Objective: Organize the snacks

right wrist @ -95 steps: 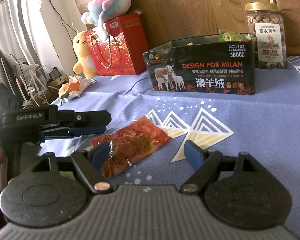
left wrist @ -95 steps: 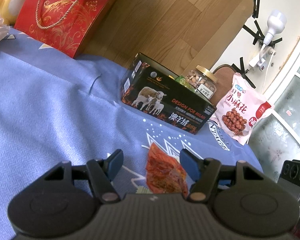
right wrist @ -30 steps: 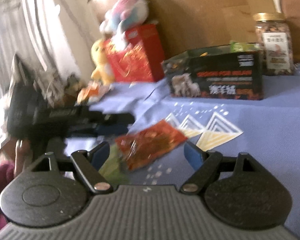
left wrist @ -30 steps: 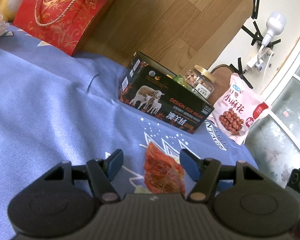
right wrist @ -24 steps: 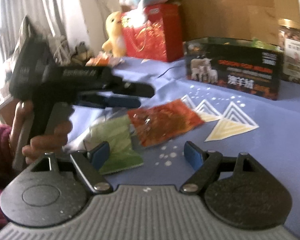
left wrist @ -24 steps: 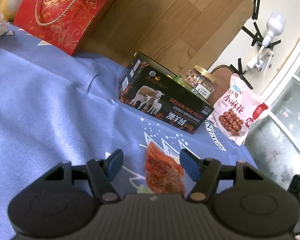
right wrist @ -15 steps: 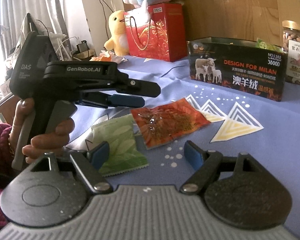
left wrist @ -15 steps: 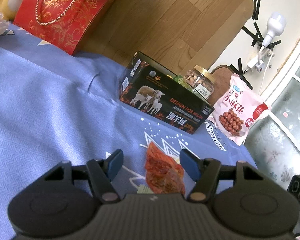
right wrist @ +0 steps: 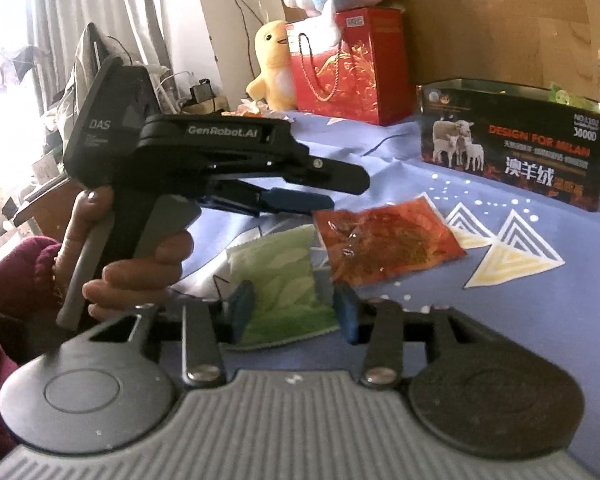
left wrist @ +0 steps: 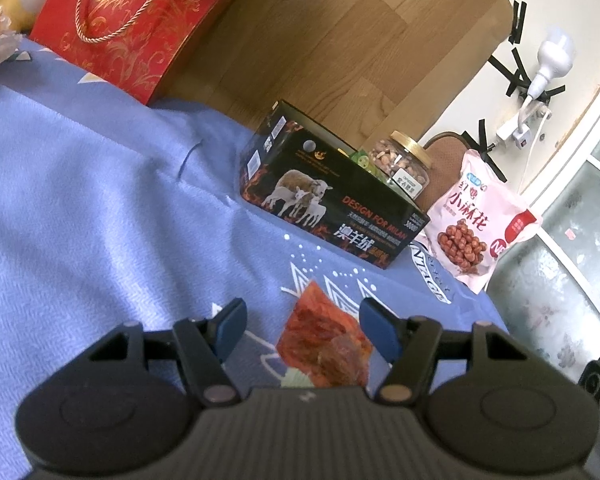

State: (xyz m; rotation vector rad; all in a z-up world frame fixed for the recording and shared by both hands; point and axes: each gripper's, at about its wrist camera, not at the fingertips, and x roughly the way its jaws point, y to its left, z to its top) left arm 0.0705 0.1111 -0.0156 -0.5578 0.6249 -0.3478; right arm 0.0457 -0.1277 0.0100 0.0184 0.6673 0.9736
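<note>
A green leaf-print snack packet [right wrist: 284, 280] lies flat on the blue cloth [right wrist: 540, 312], partly under a red translucent snack packet [right wrist: 384, 244]. My right gripper [right wrist: 294, 308] is low over the green packet and its jaws are closing, one blue finger at each side edge; the packet is not visibly squeezed. My left gripper [left wrist: 302, 320] hovers open above the red packet [left wrist: 324, 344], holding nothing. In the right wrist view a person's hand grips the left gripper [right wrist: 328, 200]. The black open box [left wrist: 332, 208] stands farther back.
Behind the black box [right wrist: 512, 148] stand a nut jar [left wrist: 400, 164] and a pink snack bag [left wrist: 476, 220]. A red gift bag [right wrist: 348, 68] and a yellow plush [right wrist: 272, 68] line the wooden board at the back left. Clutter and cables fill the far left.
The right gripper's jaws have narrowed from wide to close beside the green packet, and its view has swung left onto that packet. The left gripper has stayed still and open.
</note>
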